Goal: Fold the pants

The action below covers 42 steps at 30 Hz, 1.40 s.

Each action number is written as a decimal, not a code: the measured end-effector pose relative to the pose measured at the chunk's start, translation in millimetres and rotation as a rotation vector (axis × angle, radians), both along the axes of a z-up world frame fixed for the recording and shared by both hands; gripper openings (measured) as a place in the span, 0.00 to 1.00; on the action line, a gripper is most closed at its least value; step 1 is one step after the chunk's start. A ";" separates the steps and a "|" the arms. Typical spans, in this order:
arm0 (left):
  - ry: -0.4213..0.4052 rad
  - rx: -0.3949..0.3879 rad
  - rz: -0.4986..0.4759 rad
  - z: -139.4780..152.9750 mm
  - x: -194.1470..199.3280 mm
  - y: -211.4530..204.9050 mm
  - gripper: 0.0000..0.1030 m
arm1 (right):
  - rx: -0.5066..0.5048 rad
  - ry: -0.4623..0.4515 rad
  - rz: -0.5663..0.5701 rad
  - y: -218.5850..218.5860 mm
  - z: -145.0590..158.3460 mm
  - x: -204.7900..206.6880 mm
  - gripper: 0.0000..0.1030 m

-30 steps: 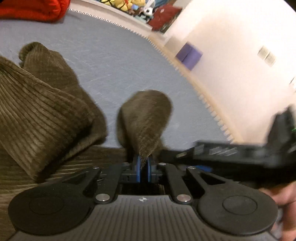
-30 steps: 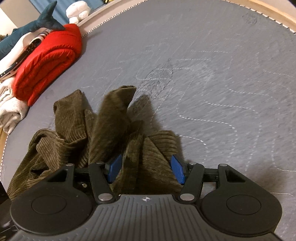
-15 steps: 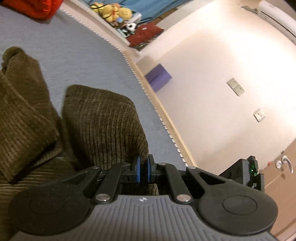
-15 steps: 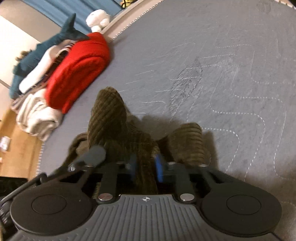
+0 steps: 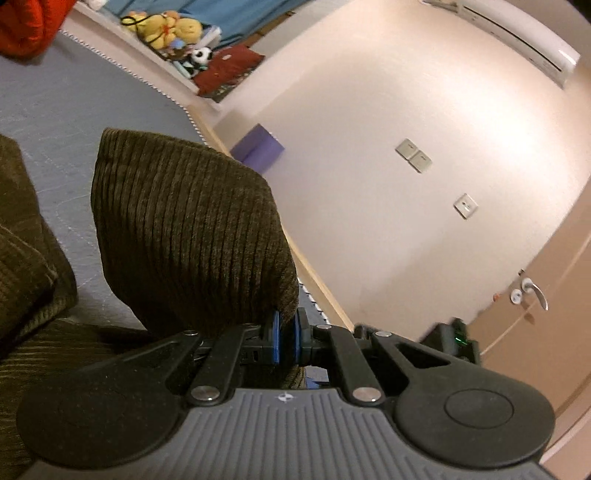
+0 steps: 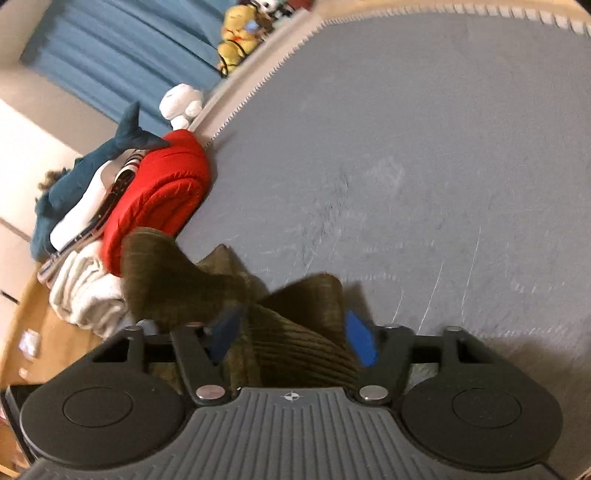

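The brown corduroy pants (image 5: 184,229) lie crumpled on a grey quilted bed (image 5: 74,107). My left gripper (image 5: 286,338) is shut on a corner of the pants and holds a flap of cloth lifted off the bed. In the right wrist view the pants (image 6: 295,332) bunch up in front of my right gripper (image 6: 291,339). Its jaws are opening; the blue pads (image 6: 360,341) stand wide apart with cloth lying between them, and neither pad presses on it.
A red folded blanket (image 6: 162,195), a white cloth bundle (image 6: 85,291) and a blue shark plush (image 6: 92,162) sit at the bed's left edge. Stuffed toys (image 5: 162,26) and a purple block (image 5: 258,147) line the far edge by the wall. A door (image 5: 546,302) is at right.
The left gripper has risen and tilted up, lifting the held flap. The right gripper closed on the cloth, then opened again, and swung left toward the red blanket.
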<state>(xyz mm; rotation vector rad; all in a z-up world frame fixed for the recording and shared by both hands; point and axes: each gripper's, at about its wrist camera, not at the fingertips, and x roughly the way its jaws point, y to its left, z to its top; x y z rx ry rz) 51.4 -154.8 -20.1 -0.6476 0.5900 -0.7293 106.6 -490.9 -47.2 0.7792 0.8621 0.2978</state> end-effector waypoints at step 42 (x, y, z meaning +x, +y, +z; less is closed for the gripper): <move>0.206 0.200 0.132 -17.3 21.3 30.2 0.51 | -0.370 0.173 -0.681 -135.5 -13.5 -19.2 0.58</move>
